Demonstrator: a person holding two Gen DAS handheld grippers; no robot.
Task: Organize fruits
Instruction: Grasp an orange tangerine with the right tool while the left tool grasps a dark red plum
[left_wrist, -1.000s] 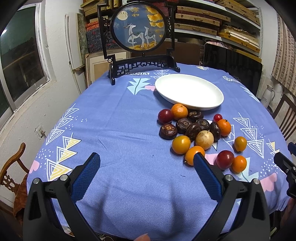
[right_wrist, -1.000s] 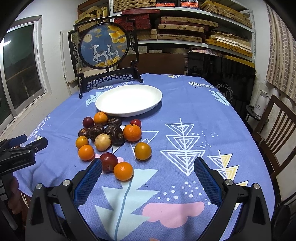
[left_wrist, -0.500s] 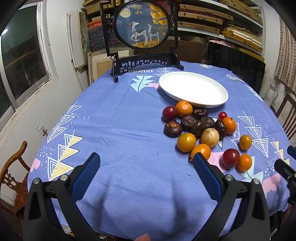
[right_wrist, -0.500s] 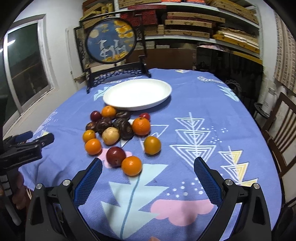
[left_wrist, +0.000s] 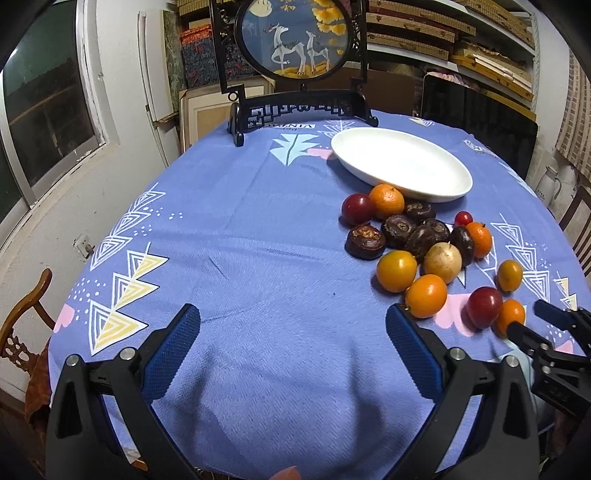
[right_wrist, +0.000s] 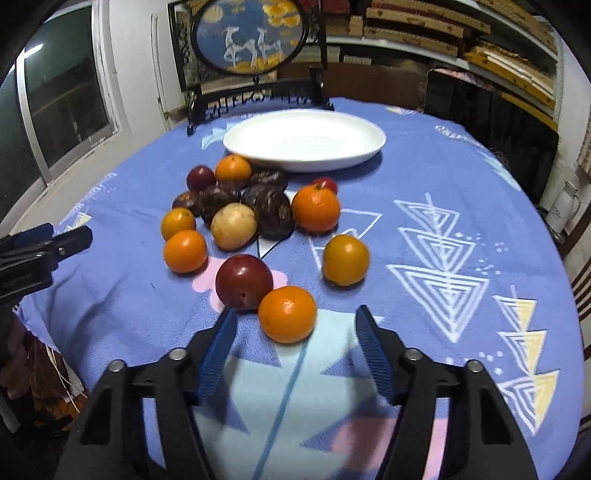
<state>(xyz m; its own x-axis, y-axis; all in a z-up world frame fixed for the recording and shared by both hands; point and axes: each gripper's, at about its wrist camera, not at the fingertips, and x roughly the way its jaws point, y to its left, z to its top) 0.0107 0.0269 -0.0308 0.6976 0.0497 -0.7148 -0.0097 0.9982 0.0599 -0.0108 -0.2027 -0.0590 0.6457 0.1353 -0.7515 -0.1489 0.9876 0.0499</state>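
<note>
A cluster of fruits lies on the blue tablecloth in front of an empty white plate (left_wrist: 402, 162) (right_wrist: 306, 142): oranges, red plums, dark brown fruits and a pale round one (right_wrist: 233, 226). My right gripper (right_wrist: 295, 325) is open, its fingers on either side of the nearest orange (right_wrist: 287, 314) (left_wrist: 510, 316), with a red plum (right_wrist: 243, 282) (left_wrist: 484, 307) touching that orange on the left. My left gripper (left_wrist: 291, 332) is open and empty over bare cloth, left of the cluster. The right gripper's tips show in the left wrist view (left_wrist: 535, 325).
A round deer-picture screen on a black stand (left_wrist: 299, 40) stands behind the plate. A wall with a window (left_wrist: 40, 107) is to the left. Wooden chairs (left_wrist: 22, 325) sit at the table's edges. Shelves (right_wrist: 461, 33) fill the back wall.
My right gripper has moved forward and down to the nearest orange and narrowed its opening around it. My left gripper has moved slightly forward and stays wide open.
</note>
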